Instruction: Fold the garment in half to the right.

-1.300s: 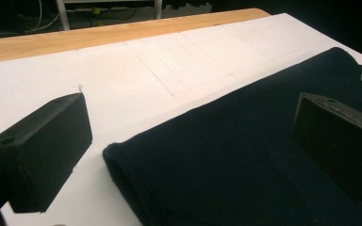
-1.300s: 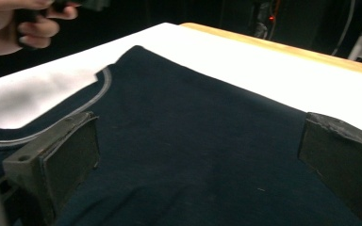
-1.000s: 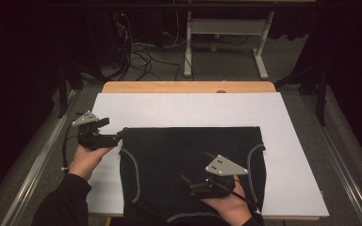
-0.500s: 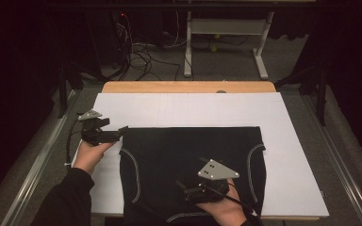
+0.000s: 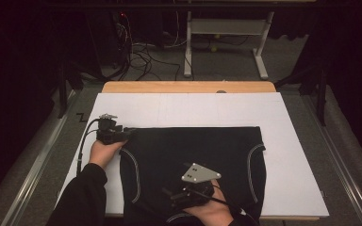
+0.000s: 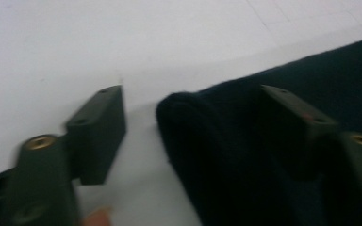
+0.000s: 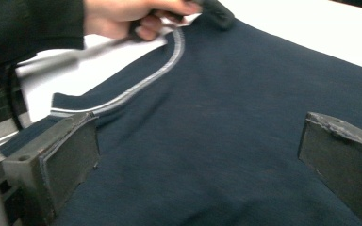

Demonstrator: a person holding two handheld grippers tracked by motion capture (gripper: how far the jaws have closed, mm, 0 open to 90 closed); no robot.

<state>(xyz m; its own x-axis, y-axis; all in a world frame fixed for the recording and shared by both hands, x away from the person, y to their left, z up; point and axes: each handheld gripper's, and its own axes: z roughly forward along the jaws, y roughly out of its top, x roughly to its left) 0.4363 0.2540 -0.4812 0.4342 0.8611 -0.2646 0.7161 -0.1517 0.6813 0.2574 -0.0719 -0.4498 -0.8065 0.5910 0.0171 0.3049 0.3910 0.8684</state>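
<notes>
Dark navy garment (image 5: 195,157) lies flat on the white sheet (image 5: 188,110) covering the worktop. It looks like briefs or shorts, with pale piping (image 5: 134,172) along the curved leg openings; straight waistband edge on the far side. Everything below is placed against this garment.

Left gripper (image 5: 125,135) sits at the garment's far-left corner, low on the sheet. In the left gripper view, the bunched corner (image 6: 188,117) lies between the jaws: one jaw on bare white sheet just beside the cloth, the other over the dark fabric. The jaws have just been closing and now stand partway in, with the corner between them, but a gap shows beside the cloth, so not yet a grip.

Right gripper (image 5: 169,195) hovers over the garment's near-middle, hand (image 5: 212,212) at the near edge. Its jaws stand wide over smooth fabric (image 7: 226,132), nothing pinched.

Step in hand, as I judge it: taking hold of the far-left corner, likely to lift or fold.

To do it well:
- Keep the lower jaw flat on the sheet so it slides under the hem rather than pushing it away.
- Close on both layers of the corner, well inside the edge, or it may slip out when lifted.
- The right gripper wants a matching pinch near the piping before any lift, or the cloth will drag crooked.
</notes>
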